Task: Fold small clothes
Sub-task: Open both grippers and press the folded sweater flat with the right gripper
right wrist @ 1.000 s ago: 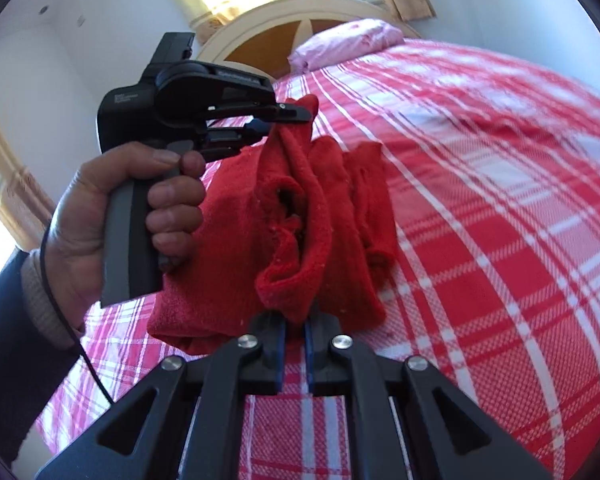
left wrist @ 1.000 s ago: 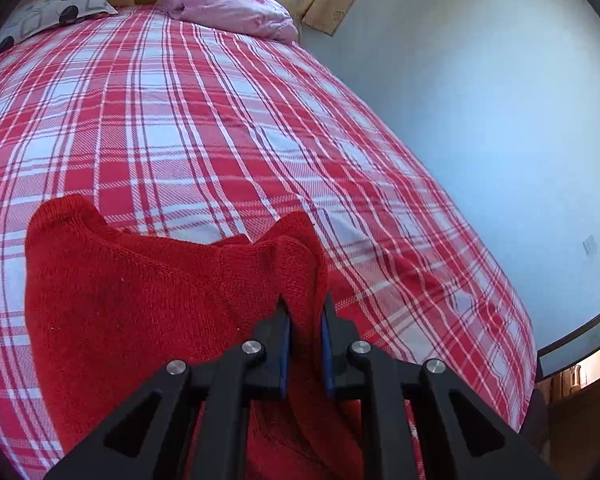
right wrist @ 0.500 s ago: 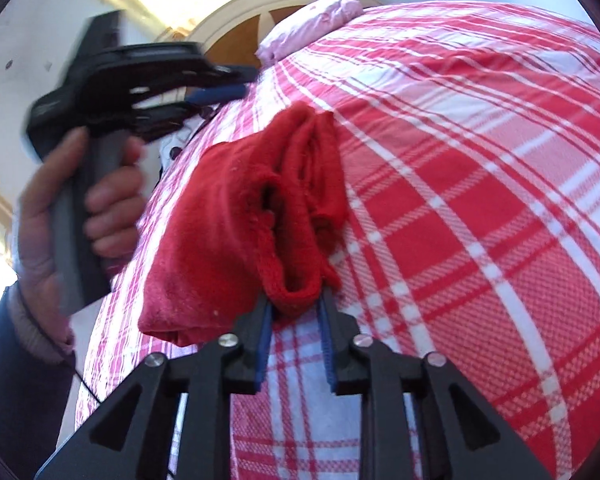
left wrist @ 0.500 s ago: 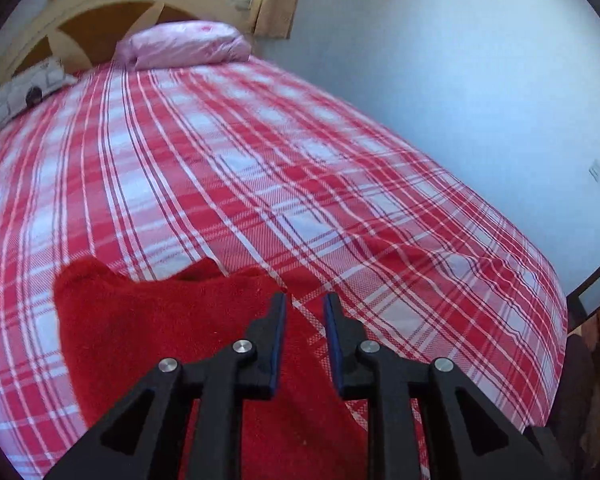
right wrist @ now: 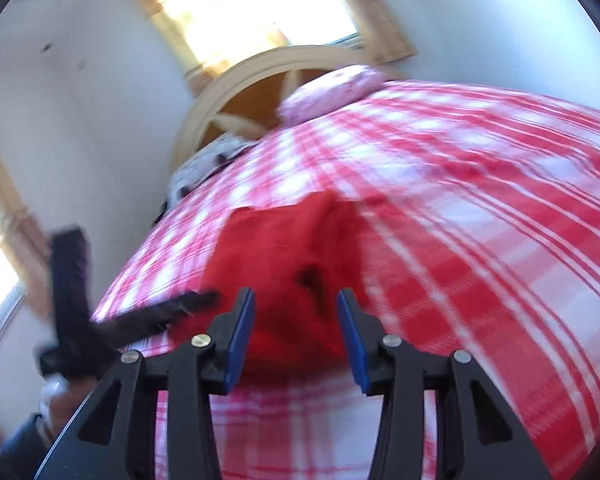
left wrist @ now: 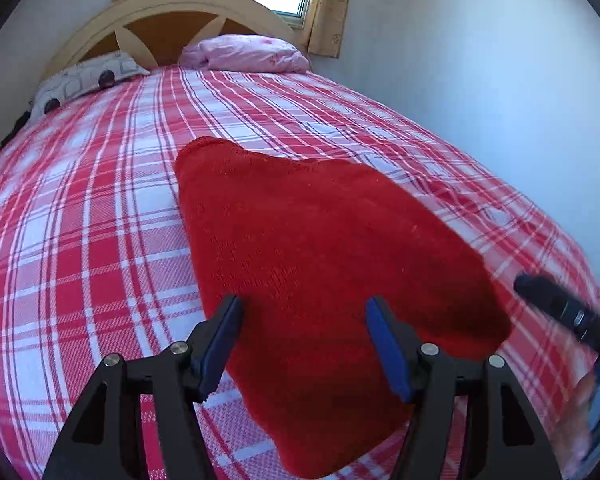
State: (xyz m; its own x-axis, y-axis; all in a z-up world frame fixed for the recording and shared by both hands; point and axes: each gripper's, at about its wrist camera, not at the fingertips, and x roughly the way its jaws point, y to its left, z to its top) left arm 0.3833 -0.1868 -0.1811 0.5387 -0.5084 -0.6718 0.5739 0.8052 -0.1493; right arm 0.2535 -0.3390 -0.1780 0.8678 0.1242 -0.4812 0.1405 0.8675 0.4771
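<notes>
Plainly, the sweater (left wrist: 324, 280) lies folded on the bed (left wrist: 80, 208), filling the lower centre of the left wrist view, likely set there so the fold rests flat on the plaid cover. Its long axis runs from the upper left of that frame, where a rounded corner points toward the headboard (left wrist: 168, 12), down to the lower right edge. The left gripper (left wrist: 302, 340) hangs above its near end with jaws wide apart, gripping nothing. The right gripper (right wrist: 296, 328), also spread and empty, frames the bunched end in its blurred view. Two pillows (left wrist: 248, 54) lie at the head.
</notes>
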